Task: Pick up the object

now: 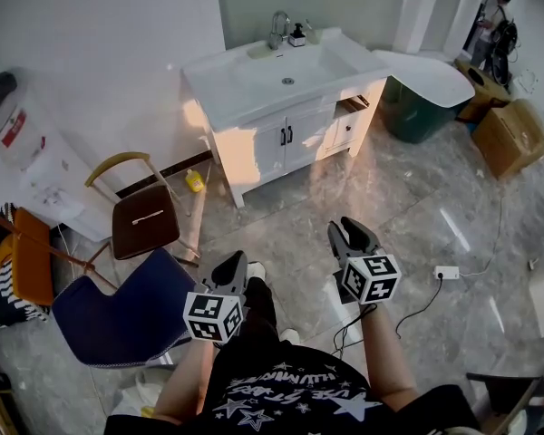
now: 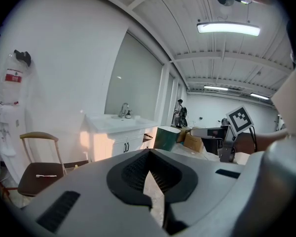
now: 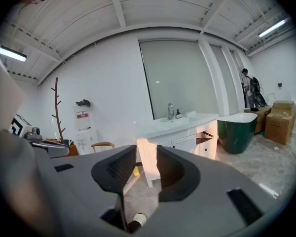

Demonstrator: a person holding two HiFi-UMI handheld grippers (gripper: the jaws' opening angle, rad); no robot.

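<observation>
I stand on a marble floor in front of a white vanity with a faucet and a small dark bottle on it. A small yellow object lies on the floor at the vanity's left foot and also shows as the yellow object in the right gripper view. My left gripper is held low, its tips together with nothing between them, as the left gripper shows in its own view. My right gripper stands open and empty, with the vanity visible beyond the right gripper.
A brown chair and a blue seat stand to the left. A green tub and cardboard boxes sit right of the vanity, whose drawer is open. A white power strip with a cable lies on the floor at right.
</observation>
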